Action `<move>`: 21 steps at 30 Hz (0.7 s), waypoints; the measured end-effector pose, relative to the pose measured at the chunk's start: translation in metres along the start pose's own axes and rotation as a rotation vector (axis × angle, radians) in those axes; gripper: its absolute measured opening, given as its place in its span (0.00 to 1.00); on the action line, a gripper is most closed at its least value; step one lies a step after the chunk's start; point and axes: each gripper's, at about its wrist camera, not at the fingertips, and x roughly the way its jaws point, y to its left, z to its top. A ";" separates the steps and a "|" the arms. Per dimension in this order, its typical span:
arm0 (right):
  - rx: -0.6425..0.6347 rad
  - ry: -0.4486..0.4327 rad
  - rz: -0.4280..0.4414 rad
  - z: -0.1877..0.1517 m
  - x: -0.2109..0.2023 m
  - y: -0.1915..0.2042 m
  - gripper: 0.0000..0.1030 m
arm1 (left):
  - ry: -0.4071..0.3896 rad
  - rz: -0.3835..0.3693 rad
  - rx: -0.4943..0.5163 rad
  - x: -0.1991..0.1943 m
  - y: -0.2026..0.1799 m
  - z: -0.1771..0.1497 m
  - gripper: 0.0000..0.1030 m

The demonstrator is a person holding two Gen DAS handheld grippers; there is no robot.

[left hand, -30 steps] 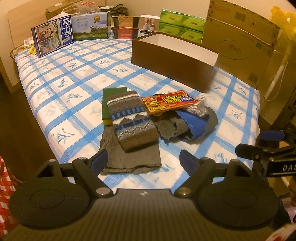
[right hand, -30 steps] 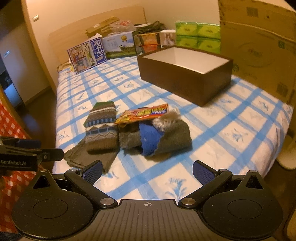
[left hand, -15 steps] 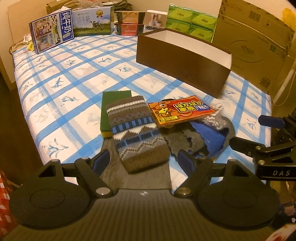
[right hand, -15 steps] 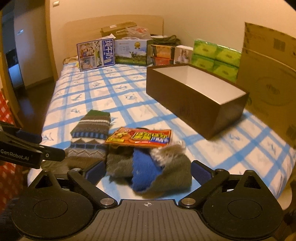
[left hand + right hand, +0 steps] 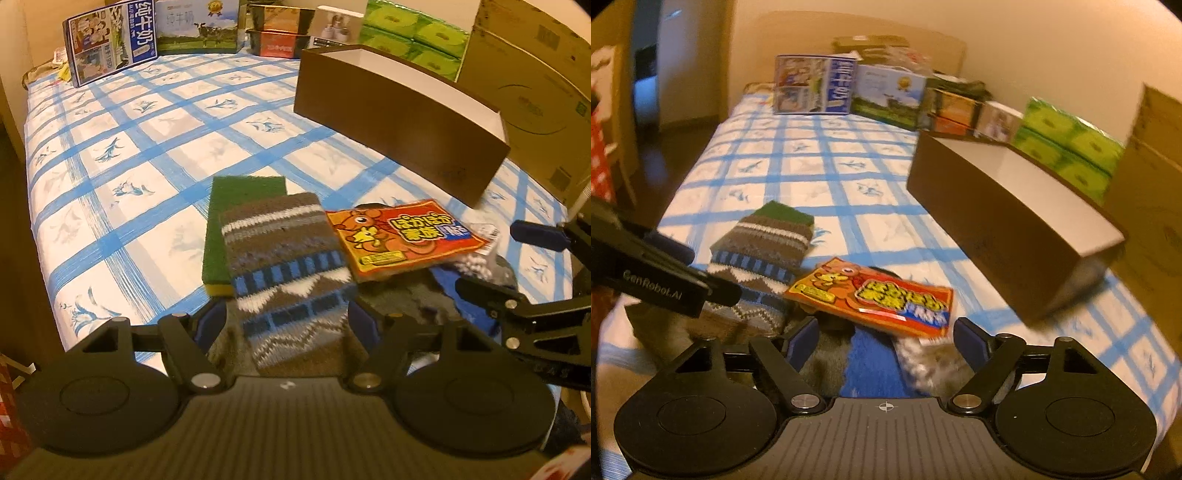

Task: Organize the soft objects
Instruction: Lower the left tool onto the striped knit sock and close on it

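A brown patterned knit sock [image 5: 288,269] lies on a green sponge [image 5: 243,199] and a grey cloth on the bed. My left gripper [image 5: 286,323] is open, its fingers either side of the sock's near end. An orange cartoon packet [image 5: 402,236] rests on a grey and blue sock pile [image 5: 871,362]. My right gripper [image 5: 886,343] is open over that pile, just below the packet [image 5: 879,295]. The sock also shows in the right wrist view [image 5: 761,258]. An open brown box [image 5: 402,114] with a white inside stands beyond.
The bed has a blue-checked sheet [image 5: 147,140]. Milk cartons [image 5: 110,40], small boxes and green tissue packs [image 5: 413,40] line the headboard. A large cardboard box [image 5: 535,85] stands at the right. The bed's left edge drops to a dark floor [image 5: 679,155].
Both grippers have moved forward and down onto the pile. The left one now straddles the patterned sock; the right one now straddles the grey and blue pile. Both stay open.
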 end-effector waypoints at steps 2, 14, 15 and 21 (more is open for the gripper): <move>-0.046 0.000 -0.008 0.001 0.009 0.003 0.73 | 0.005 -0.003 -0.008 0.004 0.001 0.000 0.69; -0.286 0.050 -0.057 -0.011 0.059 0.018 0.54 | 0.031 -0.019 -0.052 0.026 0.006 0.000 0.68; -0.286 0.051 -0.057 -0.012 0.062 0.018 0.50 | 0.035 -0.019 -0.058 0.028 0.007 -0.001 0.66; -0.343 0.019 -0.061 -0.016 0.071 0.020 0.25 | 0.061 -0.052 -0.106 0.037 0.013 -0.002 0.49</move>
